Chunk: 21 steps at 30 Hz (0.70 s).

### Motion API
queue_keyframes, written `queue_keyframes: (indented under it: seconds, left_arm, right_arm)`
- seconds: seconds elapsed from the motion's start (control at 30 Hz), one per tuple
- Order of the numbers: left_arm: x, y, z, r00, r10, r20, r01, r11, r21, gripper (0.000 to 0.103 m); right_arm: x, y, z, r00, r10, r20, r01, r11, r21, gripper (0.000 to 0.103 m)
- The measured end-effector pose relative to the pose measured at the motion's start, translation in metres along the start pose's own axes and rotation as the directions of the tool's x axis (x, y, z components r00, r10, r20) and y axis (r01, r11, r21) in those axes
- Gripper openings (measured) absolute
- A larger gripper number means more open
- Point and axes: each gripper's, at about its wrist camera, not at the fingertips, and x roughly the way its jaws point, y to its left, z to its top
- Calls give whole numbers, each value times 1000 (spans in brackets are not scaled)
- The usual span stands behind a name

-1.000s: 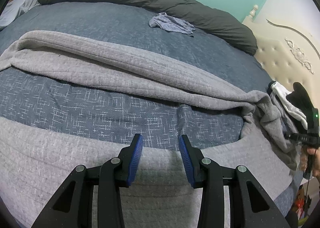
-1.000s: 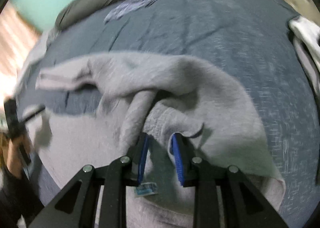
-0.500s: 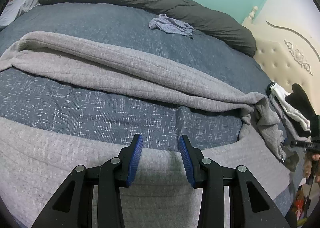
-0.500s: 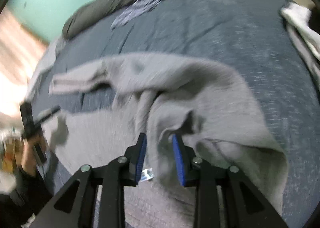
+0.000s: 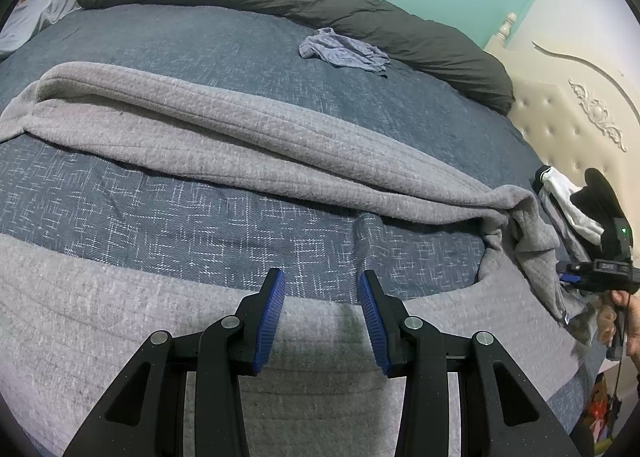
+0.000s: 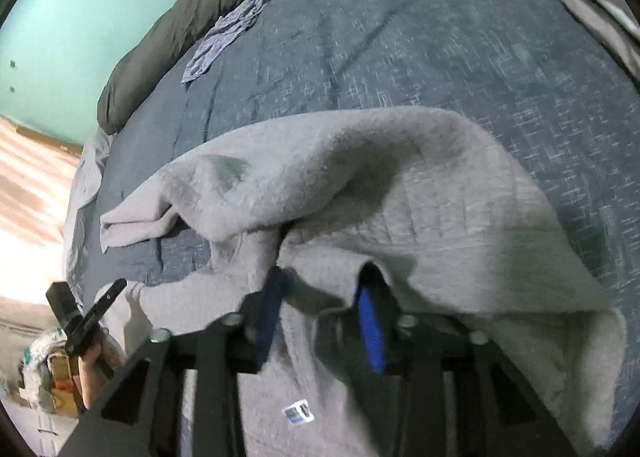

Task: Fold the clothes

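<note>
Left wrist: left gripper point(image 5: 322, 297) fingers spread, nothing pinched; gray ribbed knit garment point(image 5: 248, 145) beneath and beyond fingertips on blue crosshatch bedspread point(image 5: 200, 217).
Right wrist: right gripper point(image 6: 322, 297) closing, garment fold between fingers; small blue-white label point(image 6: 298, 413) below, unreadable.

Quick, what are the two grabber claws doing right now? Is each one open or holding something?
Left gripper: open, pads apart over the grey knitted fleece garment, gripping nothing.
Right gripper: jaws closing, a fold of that garment between them; grip cannot be told.
</note>
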Motion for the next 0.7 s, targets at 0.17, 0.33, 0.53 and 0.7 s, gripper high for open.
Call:
queue_keyframes:
  seconds: [0.17, 0.33, 0.53, 0.7]
  left_arm:
    - [0, 1, 0, 1000, 1, 1, -1, 1000, -2, 43]
    - [1, 1, -1, 1000, 3, -1, -3, 1000, 0, 43]
    - [5, -4, -3, 1000, 9, -11, -9, 1000, 14, 43]
    - [6, -5, -3, 1000, 14, -12, -14, 1000, 23, 43]
  right_arm:
    - [-17, 10, 8, 994, 0, 107, 5, 999, -45, 9]
    - [-60, 13, 38, 965, -52, 256, 74, 994, -76, 8]
    - [-93, 3, 86, 923, -138, 361, 162, 986, -39, 7]
    - [-111, -3, 115, 878, -187, 440, 215, 976, -15, 7]
